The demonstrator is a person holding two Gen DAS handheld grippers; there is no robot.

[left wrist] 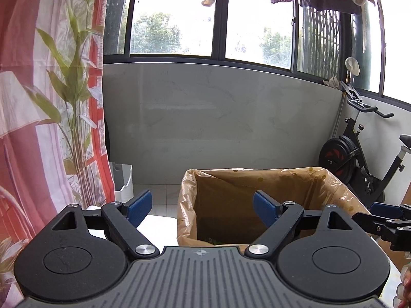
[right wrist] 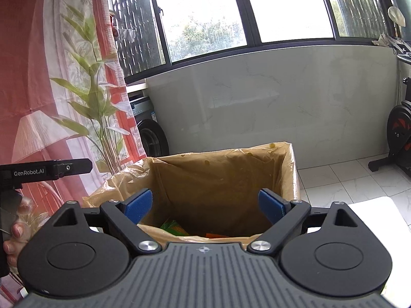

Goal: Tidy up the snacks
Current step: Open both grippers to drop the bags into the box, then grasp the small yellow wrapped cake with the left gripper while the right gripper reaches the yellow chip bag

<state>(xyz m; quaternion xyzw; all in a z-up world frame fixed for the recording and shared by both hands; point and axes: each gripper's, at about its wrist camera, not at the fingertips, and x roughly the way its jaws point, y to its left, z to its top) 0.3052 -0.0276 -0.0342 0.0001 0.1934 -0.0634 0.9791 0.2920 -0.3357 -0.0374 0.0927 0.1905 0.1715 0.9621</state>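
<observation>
Hovering both grippers over the lined box (right wrist: 221, 179); I am seeing left gripper (left wrist: 203, 208) and right gripper (right wrist: 204, 205) gaping, nothing between pads, snack packets (right wrist: 177, 227) lying inside.

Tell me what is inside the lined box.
In the lined box, the right wrist view shows green and orange snack packets at the bottom. The near rim and the gripper body hide the rest of the floor.

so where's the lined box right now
In both wrist views the lined box stands on the floor just ahead of both open claws, curtain to its left, exercise bike to its right.
</observation>
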